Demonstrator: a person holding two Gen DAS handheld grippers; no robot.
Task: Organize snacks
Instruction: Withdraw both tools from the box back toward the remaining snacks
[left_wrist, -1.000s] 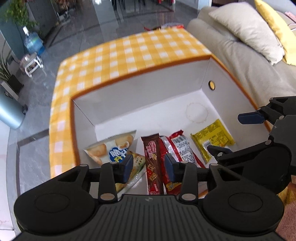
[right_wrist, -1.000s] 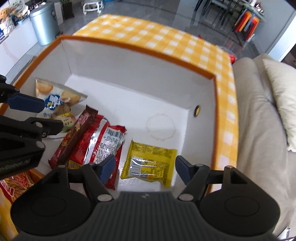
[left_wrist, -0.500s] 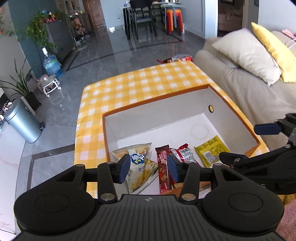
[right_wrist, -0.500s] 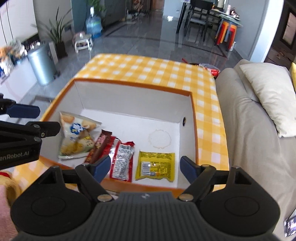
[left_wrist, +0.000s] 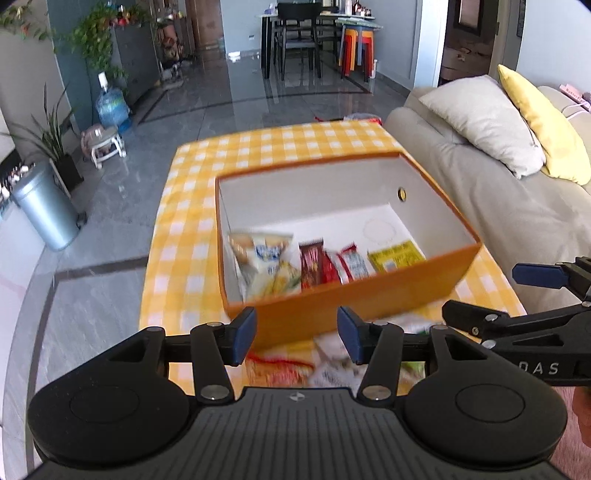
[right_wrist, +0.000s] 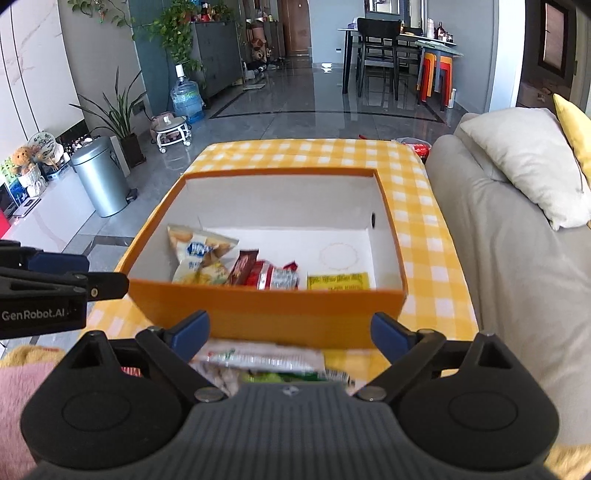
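Right wrist view: we note the orange cardboard box with white lining (right_wrist: 266, 314) on the yellow-and-white checked tablecloth (right_wrist: 436, 236). Inside, along the near wall: pale crisp bag with blue logo (right_wrist: 199, 254), brown bar wrapper (right_wrist: 243, 267), red foil packet (right_wrist: 275, 277), flat yellow sachet (right_wrist: 338, 281). Loose packets outside the box, just in front of the near wall: a white-and-green wrapped snack pack (right_wrist: 258, 362) sits between the pads of the right gripper (right_wrist: 290, 330), jaws set wide, nothing held. Left gripper (left_wrist: 293, 330) also wide apart and empty, above an orange-red printed packet (left_wrist: 275, 363).

Handling, our judgement: all light, soft film packs; slick, prone to slip and crumple; contents prob. brittle. Take each across its narrow width near the middle or at a crimped end seam, light pressure only.

Obscured: loose packs largely hidden by gripper bodies and blurred; labels unreadable, count uncertain. Box contents blurred in the left wrist view. Near wall cuts off lower parts of the packed items.
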